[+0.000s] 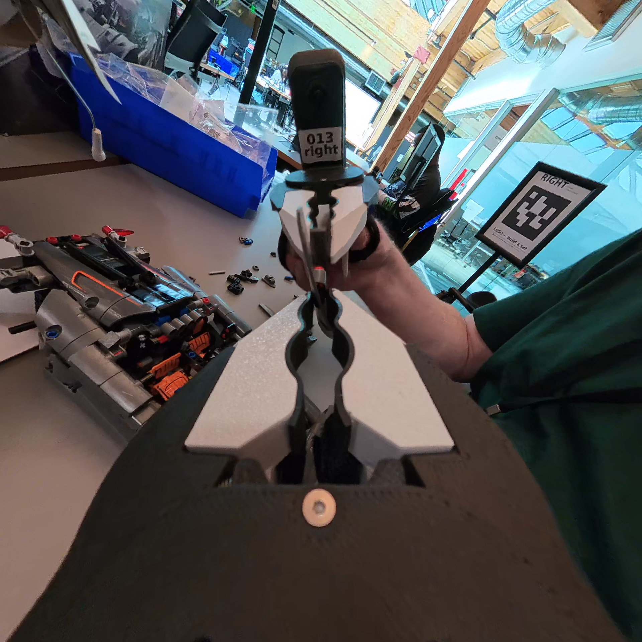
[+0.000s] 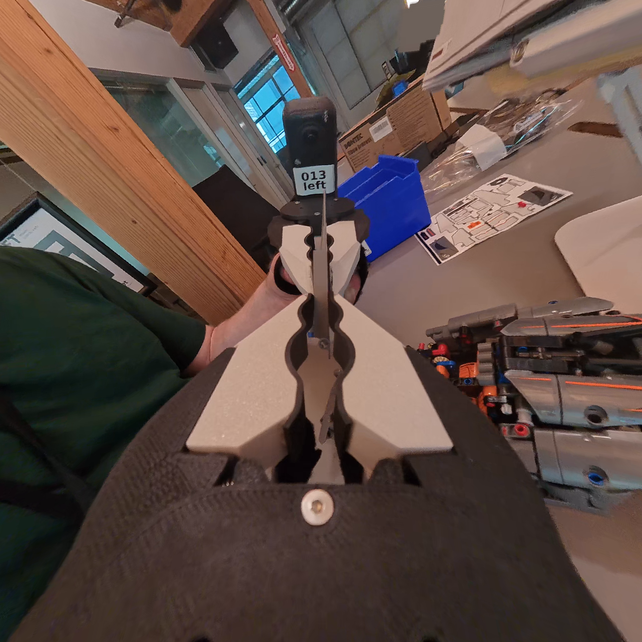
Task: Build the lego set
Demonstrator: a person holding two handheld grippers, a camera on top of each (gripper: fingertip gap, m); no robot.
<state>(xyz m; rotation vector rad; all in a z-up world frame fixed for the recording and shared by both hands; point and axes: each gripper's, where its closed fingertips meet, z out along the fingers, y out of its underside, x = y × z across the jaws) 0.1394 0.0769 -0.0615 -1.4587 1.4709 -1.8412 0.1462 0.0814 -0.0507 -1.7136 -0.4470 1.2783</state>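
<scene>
A thin grey lego panel [image 1: 305, 239] with a small red pin at one end is held in the air between my two grippers, which face each other tip to tip. My left gripper [image 1: 318, 297] is shut on one end of it. My right gripper [image 1: 321, 258] is shut on the other end. In the right wrist view the panel [image 2: 321, 319] runs edge-on through my right gripper [image 2: 319, 300] into my left gripper [image 2: 321, 274]. The large grey, black and orange lego model [image 1: 114, 312] lies on the table below, to the left; it also shows in the right wrist view [image 2: 542, 375].
Several small loose lego pieces [image 1: 243, 276] lie on the grey table by the model. A blue bin [image 1: 173, 146] [image 2: 385, 201] stands behind, with plastic bags [image 2: 503, 128], a printed sheet [image 2: 486, 215] and a cardboard box [image 2: 392, 128]. A green sleeve [image 1: 556, 347] is at the right. A framed sign [image 1: 542, 212] stands beyond. Less than 4 cm separates the two grippers' tips.
</scene>
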